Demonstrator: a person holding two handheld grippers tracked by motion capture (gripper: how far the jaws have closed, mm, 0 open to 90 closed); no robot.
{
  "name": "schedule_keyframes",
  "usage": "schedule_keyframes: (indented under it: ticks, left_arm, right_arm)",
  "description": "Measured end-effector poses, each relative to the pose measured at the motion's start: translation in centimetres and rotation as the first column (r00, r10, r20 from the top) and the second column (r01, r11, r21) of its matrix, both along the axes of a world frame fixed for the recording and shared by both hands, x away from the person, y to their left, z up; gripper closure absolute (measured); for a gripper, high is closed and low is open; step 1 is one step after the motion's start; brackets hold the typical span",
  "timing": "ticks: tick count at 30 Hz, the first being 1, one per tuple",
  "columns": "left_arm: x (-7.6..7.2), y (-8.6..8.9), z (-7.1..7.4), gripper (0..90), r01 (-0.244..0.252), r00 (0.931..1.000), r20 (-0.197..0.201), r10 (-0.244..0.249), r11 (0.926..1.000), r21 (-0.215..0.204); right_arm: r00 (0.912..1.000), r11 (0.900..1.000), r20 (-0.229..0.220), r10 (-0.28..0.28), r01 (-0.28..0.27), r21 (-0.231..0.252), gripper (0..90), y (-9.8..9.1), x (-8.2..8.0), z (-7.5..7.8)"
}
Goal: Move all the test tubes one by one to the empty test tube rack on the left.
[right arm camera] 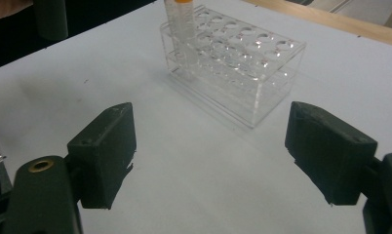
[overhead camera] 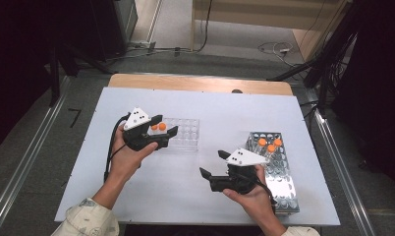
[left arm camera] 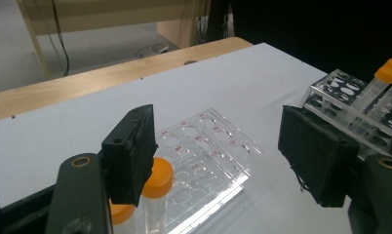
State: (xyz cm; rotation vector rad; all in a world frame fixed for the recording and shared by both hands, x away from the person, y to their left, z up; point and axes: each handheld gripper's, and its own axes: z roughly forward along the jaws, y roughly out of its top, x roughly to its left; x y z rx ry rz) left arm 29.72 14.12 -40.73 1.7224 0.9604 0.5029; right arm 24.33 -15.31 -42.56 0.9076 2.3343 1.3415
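My left gripper [overhead camera: 162, 129] hangs open over the clear rack [overhead camera: 185, 133], two upright tubes [overhead camera: 158, 127] beside its jaw. My right gripper [overhead camera: 211, 166] is open and empty; the metal rack [overhead camera: 279, 172] lies to its right.

A white table [overhead camera: 195, 98] with a wooden far edge stands on grey floor [overhead camera: 225, 37]; cables [overhead camera: 274, 48] lie beyond.

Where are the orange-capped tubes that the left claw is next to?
In the high view, two orange-capped tubes stand in the clear rack's left end, just beside the left claw.
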Motion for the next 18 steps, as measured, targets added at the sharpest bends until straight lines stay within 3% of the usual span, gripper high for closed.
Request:
schedule_keyframes:
  ticks: [18]
  left_arm:
    - [-0.4, -0.4, 0.1, 27.9, 0.01, 0.9999, 0.003, -0.01, 0.9999, 0.007]
  right_arm:
    - [0.9965, 0.9967, 0.035, -0.076, 0.074, 0.032, 17.4, -3.5, -0.3, 1.3]
